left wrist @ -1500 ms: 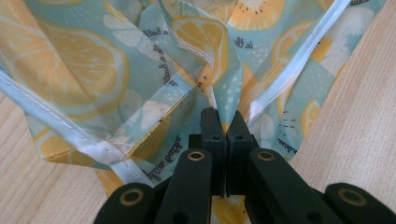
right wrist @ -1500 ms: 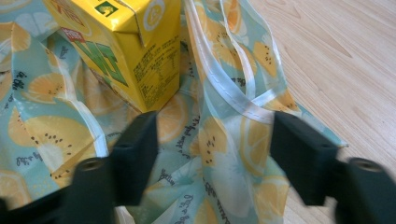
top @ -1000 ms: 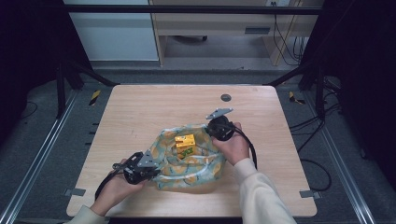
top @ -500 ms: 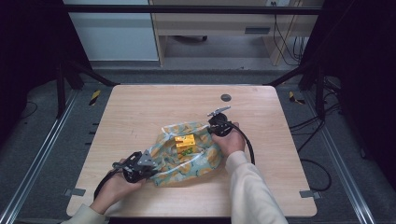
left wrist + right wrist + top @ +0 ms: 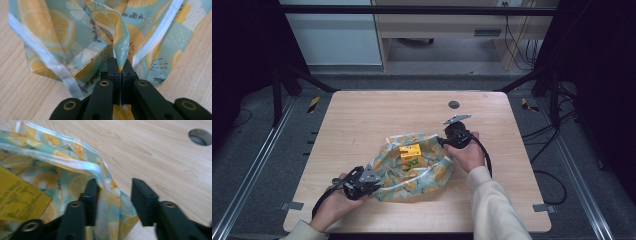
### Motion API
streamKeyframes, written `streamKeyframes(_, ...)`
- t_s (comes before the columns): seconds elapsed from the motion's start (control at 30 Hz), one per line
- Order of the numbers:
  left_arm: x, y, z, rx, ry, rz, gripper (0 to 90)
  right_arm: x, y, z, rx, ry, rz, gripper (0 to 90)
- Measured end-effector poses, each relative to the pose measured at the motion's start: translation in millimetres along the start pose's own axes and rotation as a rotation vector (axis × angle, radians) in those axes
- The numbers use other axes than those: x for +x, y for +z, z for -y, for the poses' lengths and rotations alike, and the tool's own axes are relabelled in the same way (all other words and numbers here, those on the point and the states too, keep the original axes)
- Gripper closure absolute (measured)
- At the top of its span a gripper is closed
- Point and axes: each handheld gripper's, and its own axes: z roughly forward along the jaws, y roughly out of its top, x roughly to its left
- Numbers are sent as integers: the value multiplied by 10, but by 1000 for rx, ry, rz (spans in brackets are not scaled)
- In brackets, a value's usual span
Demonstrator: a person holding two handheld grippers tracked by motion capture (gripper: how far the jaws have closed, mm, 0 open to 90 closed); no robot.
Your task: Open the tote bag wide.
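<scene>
A teal bag with a lemon print (image 5: 412, 170) lies open on the wooden table (image 5: 362, 120), and a yellow box (image 5: 410, 152) sits inside it. My left gripper (image 5: 376, 184) is at the bag's near left corner, its jaws shut on a fold of the bag (image 5: 75, 37). My right gripper (image 5: 443, 142) is at the bag's far right rim. Its jaws have just been opening and now stand apart. The bag's white-edged rim (image 5: 75, 165) hangs loose between them, next to one jaw. The yellow box (image 5: 17, 197) is at the left of the right gripper view.
A round grey hole (image 5: 453, 104) is set in the table beyond the right gripper. Bare wood surrounds the bag on all sides. Dark frame posts and cables stand off the table's edges.
The right gripper's jaws have come apart off the bag's rim, and that hand has shifted slightly right and down. The bag lies lower. The left hand has kept its grip and place.
</scene>
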Motion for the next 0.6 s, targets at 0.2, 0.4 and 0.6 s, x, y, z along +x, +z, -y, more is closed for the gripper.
streamKeyframes(0.2,-16,-42,-8,-46,-10,-37,775,35,-239,-22,-70,2,6,323)
streamKeyframes(0.4,3,-163,-40,-122,-49,-83,448,168,-589,9,-169,-18,-1,175)
streamKeyframes(0.6,-42,-323,-123,-202,-67,-67,334,323,-757,132,-189,-49,-26,170)
